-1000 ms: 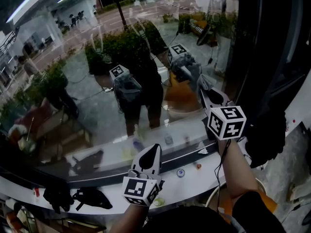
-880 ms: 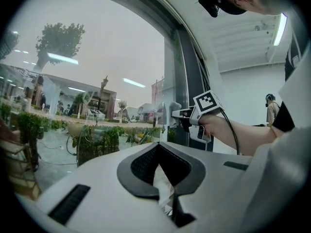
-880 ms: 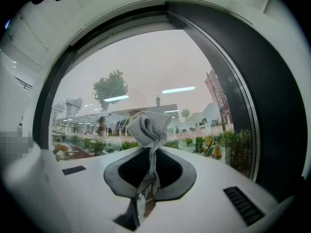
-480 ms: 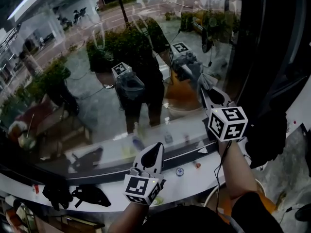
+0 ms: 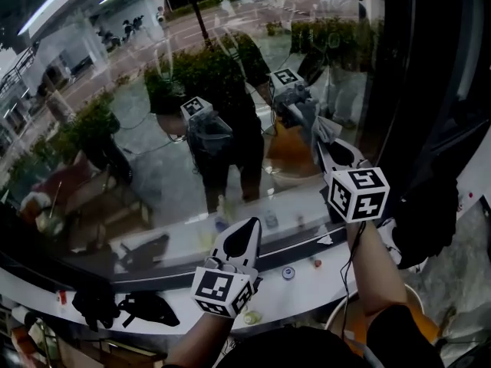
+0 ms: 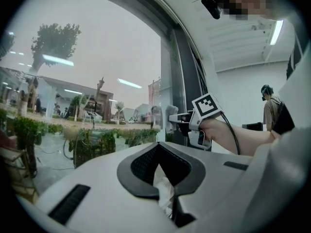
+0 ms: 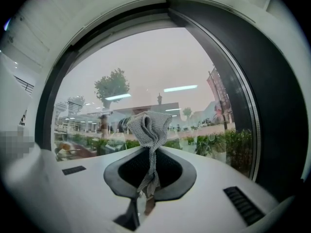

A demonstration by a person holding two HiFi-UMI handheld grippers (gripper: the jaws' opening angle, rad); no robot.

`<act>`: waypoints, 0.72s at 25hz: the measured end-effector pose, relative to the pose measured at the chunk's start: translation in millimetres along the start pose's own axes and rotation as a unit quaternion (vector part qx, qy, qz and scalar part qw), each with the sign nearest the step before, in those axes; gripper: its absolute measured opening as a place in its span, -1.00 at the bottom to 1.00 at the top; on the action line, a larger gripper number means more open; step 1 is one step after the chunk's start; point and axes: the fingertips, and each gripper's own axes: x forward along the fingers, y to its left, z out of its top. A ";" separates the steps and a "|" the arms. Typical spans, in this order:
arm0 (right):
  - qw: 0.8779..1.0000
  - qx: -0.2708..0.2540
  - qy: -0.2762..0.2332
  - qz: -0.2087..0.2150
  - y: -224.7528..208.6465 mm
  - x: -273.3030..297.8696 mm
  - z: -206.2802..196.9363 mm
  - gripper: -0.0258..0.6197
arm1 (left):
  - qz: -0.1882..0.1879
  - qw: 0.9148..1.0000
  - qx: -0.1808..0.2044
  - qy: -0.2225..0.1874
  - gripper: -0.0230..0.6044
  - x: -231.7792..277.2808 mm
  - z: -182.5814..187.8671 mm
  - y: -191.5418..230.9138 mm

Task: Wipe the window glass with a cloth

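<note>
The window glass [image 5: 153, 129] fills the head view and mirrors both grippers. High at the right, my right gripper [image 5: 322, 139] is shut on a grey knitted cloth [image 5: 327, 128], and the cloth sits at or against the pane. The cloth [image 7: 150, 127] stands bunched above the closed jaws of the right gripper [image 7: 147, 191]. My left gripper [image 5: 248, 228] is lower, pointing at the glass just above the sill. It [image 6: 164, 191] is shut on a small white crumpled scrap [image 6: 160, 183]. The left gripper view also catches the right gripper [image 6: 182, 123] beside the frame.
A dark window frame [image 5: 414, 90] rises at the right. The white sill [image 5: 330, 278] carries small round items [image 5: 288, 273] and black objects [image 5: 142, 309] at the left. An orange basin [image 5: 420, 322] sits below right. A person [image 6: 271, 108] stands far back.
The view has shifted slightly. My left gripper has edged a little to the right along the sill. The right gripper with the grey cloth stays at nearly the same spot on the glass.
</note>
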 end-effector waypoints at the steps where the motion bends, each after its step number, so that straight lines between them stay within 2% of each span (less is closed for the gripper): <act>1: 1.000 -0.001 -0.001 0.000 0.5 -1.5 0.6 -0.78 | 0.002 1.000 0.001 -0.005 -0.90 1.0 6.8 1.6; 7: 0.999 -0.020 -0.036 -0.001 7.8 -9.6 42.5 -0.78 | 0.010 0.999 0.015 -0.046 -0.90 6.9 59.4 14.7; 14: 0.997 -0.041 -0.062 -0.004 23.2 -7.2 91.5 -0.77 | -0.012 0.998 -0.014 -0.067 -0.90 8.8 101.1 36.0; 18: 0.997 -0.048 -0.066 -0.012 37.8 -5.2 103.4 -0.77 | -0.008 0.997 0.003 -0.081 -0.90 -3.1 121.5 54.0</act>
